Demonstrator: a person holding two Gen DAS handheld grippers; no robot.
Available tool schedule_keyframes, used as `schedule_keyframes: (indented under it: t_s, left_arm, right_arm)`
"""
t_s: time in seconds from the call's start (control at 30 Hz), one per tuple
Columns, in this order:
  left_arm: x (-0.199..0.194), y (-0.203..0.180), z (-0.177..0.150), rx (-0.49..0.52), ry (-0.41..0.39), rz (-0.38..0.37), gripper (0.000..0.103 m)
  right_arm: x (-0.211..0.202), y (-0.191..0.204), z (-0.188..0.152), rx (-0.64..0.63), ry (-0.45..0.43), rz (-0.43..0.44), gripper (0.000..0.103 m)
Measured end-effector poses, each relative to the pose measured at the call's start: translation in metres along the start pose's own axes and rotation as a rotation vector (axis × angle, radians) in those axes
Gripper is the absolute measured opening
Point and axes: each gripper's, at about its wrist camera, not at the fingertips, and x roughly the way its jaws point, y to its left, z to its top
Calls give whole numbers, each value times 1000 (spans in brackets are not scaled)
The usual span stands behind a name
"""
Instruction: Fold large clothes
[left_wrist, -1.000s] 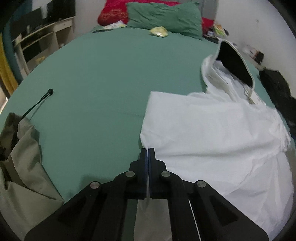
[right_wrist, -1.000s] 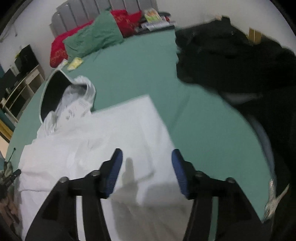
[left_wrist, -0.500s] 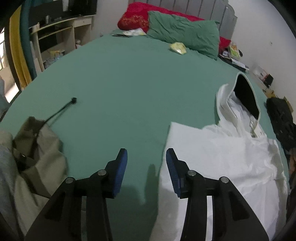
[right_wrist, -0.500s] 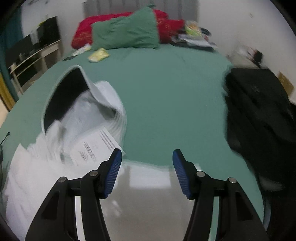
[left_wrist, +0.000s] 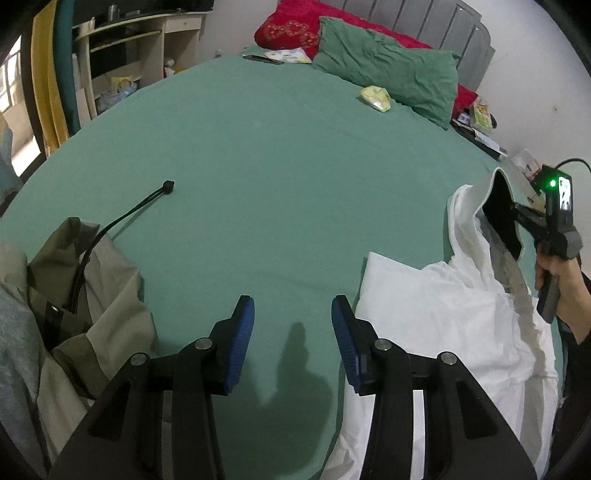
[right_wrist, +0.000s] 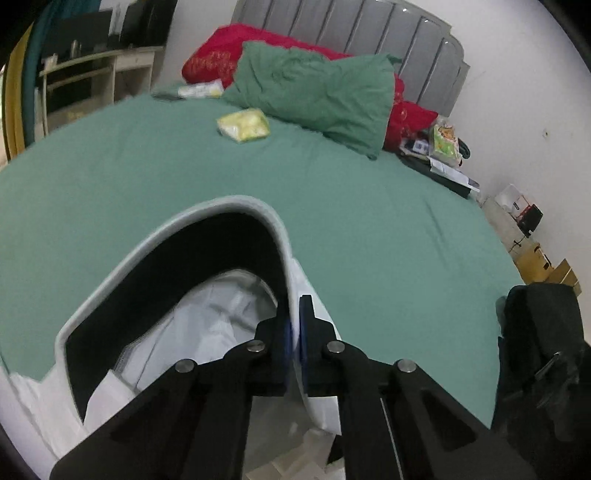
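Note:
A white hooded garment (left_wrist: 454, 314) lies partly folded on the green bed at the right of the left wrist view. Its hood (right_wrist: 192, 266) has a dark lining and a pale rim. My right gripper (right_wrist: 295, 325) is shut on the hood's rim and holds it up; the right gripper also shows in the left wrist view (left_wrist: 517, 214), held in a hand. My left gripper (left_wrist: 291, 325) is open and empty above the bare sheet, just left of the garment's folded edge.
An olive jacket with a black drawcord (left_wrist: 85, 295) lies at the left. A black garment (right_wrist: 543, 354) lies at the right bed edge. Green pillow (left_wrist: 388, 70), red pillow (right_wrist: 218, 62) and a yellow packet (right_wrist: 243, 125) sit at the head. Shelves (left_wrist: 122, 62) stand left.
My left gripper let go of the white garment's edge, opened and drew back. My right gripper moved up to the hood and shut on its rim, lifting it.

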Motion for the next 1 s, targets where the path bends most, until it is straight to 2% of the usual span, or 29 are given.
schedule_keyframes:
  t_s: [0.1, 0.27, 0.37, 0.4, 0.43, 0.5, 0.57, 0.63, 0.67, 0.77, 0.83, 0.93, 1.0]
  left_arm:
    - [-2, 0, 0, 0, 6, -15, 46]
    - [-13, -8, -2, 23, -7, -26, 46]
    - [-17, -17, -5, 56, -4, -34, 46]
    - [-18, -20, -7, 65, -3, -36, 46]
    - [-19, -22, -9, 74, 0, -39, 46]
    - [-18, -24, -12, 85, 9, -42, 46]
    - [-16, -23, -13, 86, 18, -40, 46]
    - [-15, -20, -12, 76, 18, -36, 46]
    - [-15, -19, -12, 69, 16, -35, 46]
    - [-15, -14, -8, 44, 8, -37, 46]
    - [-14, -13, -5, 31, 5, -41, 46]
    - [-10, -12, -4, 26, 13, -48, 46]
    - [-5, -13, -6, 32, 29, -48, 46]
  right_arm:
    - [-24, -1, -20, -61, 3, 27, 3]
    - [-53, 3, -73, -207, 118, 141, 4]
    - [-59, 3, -89, -245, 190, 197, 15]
    - [-62, 3, -91, -247, 204, 219, 27]
    - [-65, 0, -90, -237, 220, 250, 40]
    - [-72, -8, -83, -218, 238, 298, 55]
    - [-88, -25, -68, -178, 221, 341, 57]
    - [-100, -40, -56, -126, 200, 382, 66]
    - [-106, -52, -44, -91, 172, 407, 67]
    - [-112, -70, -21, -16, 107, 410, 70]
    - [-102, -80, -1, 30, 58, 366, 71]
    - [-62, -81, 22, 87, 69, 295, 72]
    - [-33, -72, 27, 99, 118, 320, 73]
